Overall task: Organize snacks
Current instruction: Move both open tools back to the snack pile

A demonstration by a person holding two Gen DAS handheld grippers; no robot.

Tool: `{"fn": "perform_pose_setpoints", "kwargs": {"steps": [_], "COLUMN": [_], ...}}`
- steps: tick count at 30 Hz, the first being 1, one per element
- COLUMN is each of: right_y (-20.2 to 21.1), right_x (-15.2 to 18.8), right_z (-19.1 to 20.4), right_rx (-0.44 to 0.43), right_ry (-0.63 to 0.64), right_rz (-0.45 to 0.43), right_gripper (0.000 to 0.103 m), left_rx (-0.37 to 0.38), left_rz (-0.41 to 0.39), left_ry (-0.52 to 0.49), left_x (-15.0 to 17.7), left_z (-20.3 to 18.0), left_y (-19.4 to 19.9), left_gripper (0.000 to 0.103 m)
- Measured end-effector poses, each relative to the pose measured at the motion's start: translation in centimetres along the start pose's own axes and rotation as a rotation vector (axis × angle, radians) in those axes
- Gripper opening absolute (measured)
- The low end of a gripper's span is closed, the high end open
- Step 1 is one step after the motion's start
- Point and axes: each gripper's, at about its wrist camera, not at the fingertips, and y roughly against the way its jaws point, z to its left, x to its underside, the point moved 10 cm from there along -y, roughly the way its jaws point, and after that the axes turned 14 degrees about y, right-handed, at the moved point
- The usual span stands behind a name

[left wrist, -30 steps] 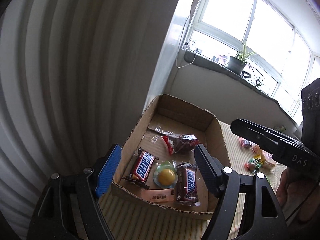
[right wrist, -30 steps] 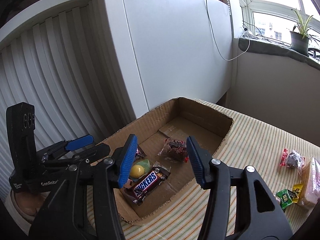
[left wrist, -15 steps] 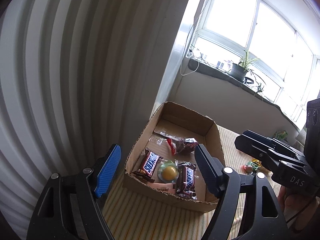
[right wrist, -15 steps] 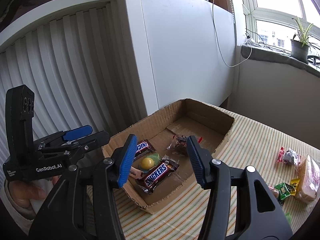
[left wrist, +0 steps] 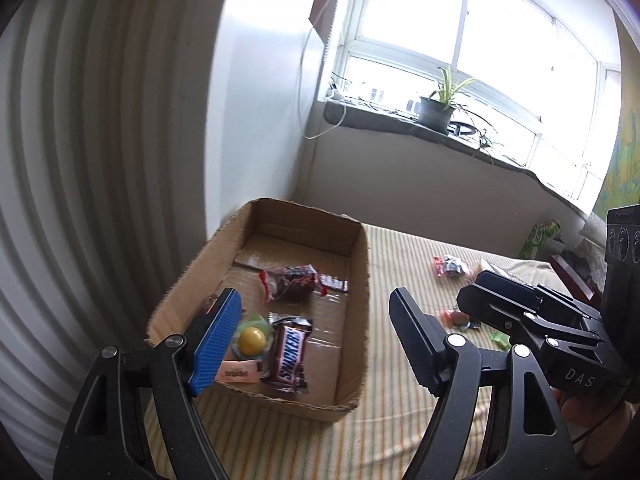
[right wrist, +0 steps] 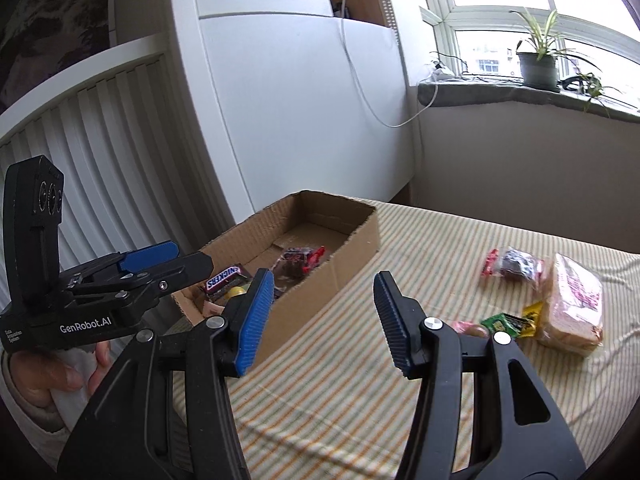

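A shallow cardboard box (left wrist: 359, 280) (right wrist: 352, 248) stands at the table's left. It holds a Snickers bar (left wrist: 289, 354), a yellow-centred candy (left wrist: 251, 340), a pink-labelled packet (left wrist: 240, 372) and a dark red-ended packet (left wrist: 294, 280); a second Snickers (right wrist: 224, 278) shows in the right wrist view. My left gripper (left wrist: 316, 342) is open and empty above the box's near end. My right gripper (right wrist: 322, 320) is open and empty above the cloth right of the box. Loose snacks lie to the right: a dark red-ended packet (right wrist: 514, 262), a pink-wrapped bread pack (right wrist: 576, 304), green-yellow packets (right wrist: 510, 322).
A striped cloth (right wrist: 400, 380) covers the table. A white ribbed wall (left wrist: 80, 160) and white cabinet (right wrist: 300, 112) stand close behind the box. A windowsill with a potted plant (right wrist: 538, 60) is at the back. A green bag (left wrist: 540, 236) stands at the table's far right.
Both grippers have pulled back and swung right. The box now sits further left in both views and the loose snacks on the right show more. Both stay open and empty.
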Motion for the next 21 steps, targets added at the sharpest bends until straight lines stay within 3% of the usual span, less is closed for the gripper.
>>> {"fn": "perform_pose_setpoints", "kwargs": {"steps": [3, 7, 13, 21], "right_y": [2.1, 5.5, 9.9, 10.7], "right_x": [1.6, 3.9, 7.8, 8.0], "right_z": [-2.8, -6.9, -12.1, -12.5], "right_rx": [0.058, 0.146, 0.266, 0.282], "right_ry": [-0.030, -0.084, -0.166, -0.157], "right_rz": [0.000, 0.001, 0.035, 0.034], "right_gripper": [0.055, 0.064, 0.064, 0.064], "left_rx": [0.022, 0.067, 0.158, 0.188], "left_rz": [0.024, 0.061, 0.114, 0.140], "left_ry": [-0.045, -0.102, -0.184, -0.210], "left_x": [1.0, 2.9, 5.9, 7.0], "left_z": [-2.8, -7.1, -13.0, -15.0], "left_y": [-0.7, -1.7, -2.5, -2.3], "left_gripper": [0.076, 0.076, 0.076, 0.076]}}
